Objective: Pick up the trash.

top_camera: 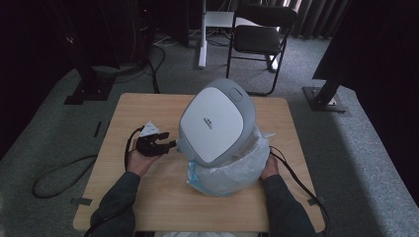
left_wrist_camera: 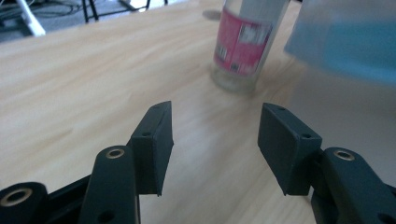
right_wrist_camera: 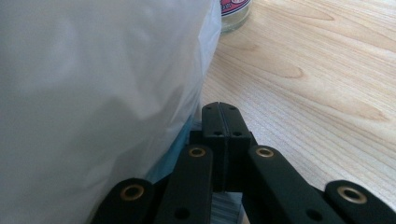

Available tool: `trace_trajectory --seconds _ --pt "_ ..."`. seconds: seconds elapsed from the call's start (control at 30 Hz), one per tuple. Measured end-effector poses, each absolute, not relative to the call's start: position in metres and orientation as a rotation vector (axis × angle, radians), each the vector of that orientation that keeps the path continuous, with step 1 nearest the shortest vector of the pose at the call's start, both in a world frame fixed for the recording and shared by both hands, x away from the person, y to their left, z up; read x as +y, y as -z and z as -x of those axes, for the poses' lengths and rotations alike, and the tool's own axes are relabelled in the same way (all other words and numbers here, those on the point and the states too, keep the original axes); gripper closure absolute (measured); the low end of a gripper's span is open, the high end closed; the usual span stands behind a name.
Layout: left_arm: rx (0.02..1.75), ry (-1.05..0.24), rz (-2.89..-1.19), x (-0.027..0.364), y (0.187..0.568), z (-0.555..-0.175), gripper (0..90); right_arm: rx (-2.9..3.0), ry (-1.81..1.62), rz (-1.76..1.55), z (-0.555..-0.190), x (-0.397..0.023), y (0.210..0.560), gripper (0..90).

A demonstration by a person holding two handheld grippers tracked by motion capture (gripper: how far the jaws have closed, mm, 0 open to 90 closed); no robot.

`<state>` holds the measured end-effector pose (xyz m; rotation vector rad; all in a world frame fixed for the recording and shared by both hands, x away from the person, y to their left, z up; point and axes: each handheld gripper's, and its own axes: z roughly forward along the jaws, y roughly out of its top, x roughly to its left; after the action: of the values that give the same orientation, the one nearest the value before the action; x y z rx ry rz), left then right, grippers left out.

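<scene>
1. Grey carpet and a black folding chair [top_camera: 259, 34] fill the upper frame behind a wooden table [top_camera: 143, 106].
2. At centre, a lidded grey-white bin [top_camera: 217, 126], its logo unreadable, holds a plastic liner [top_camera: 232, 170].
3. Lower right, the right gripper [right_wrist_camera: 226, 116] rests with jaws closed, empty, beside the liner.
4. Centre left, the left gripper [top_camera: 157, 144] gapes wide.
5. A pink-labelled bottle [left_wrist_camera: 245, 42] stands ahead of it, print blurred.

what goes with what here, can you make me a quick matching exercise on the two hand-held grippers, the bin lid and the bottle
Things:
1. left hand-held gripper
2. right hand-held gripper
3. bin lid
4. bottle

States:
a. raised, tilted up
b. jaws pressed together beside the plastic bag
c. jaws apart, nothing between them
d. standing on the table, pink label

Pairs: 1-c, 2-b, 3-a, 4-d
</scene>
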<state>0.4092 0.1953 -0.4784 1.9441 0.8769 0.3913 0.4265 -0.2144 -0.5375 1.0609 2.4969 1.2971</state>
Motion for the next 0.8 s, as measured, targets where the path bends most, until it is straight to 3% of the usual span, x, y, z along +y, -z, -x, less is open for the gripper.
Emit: trace_trajectory --seconds 0.8 --pt "0.743 -0.339 -1.929 0.151 0.432 -0.461 42.7 2.497 -1.318 -1.069 -0.427 -0.216 0.539 90.0"
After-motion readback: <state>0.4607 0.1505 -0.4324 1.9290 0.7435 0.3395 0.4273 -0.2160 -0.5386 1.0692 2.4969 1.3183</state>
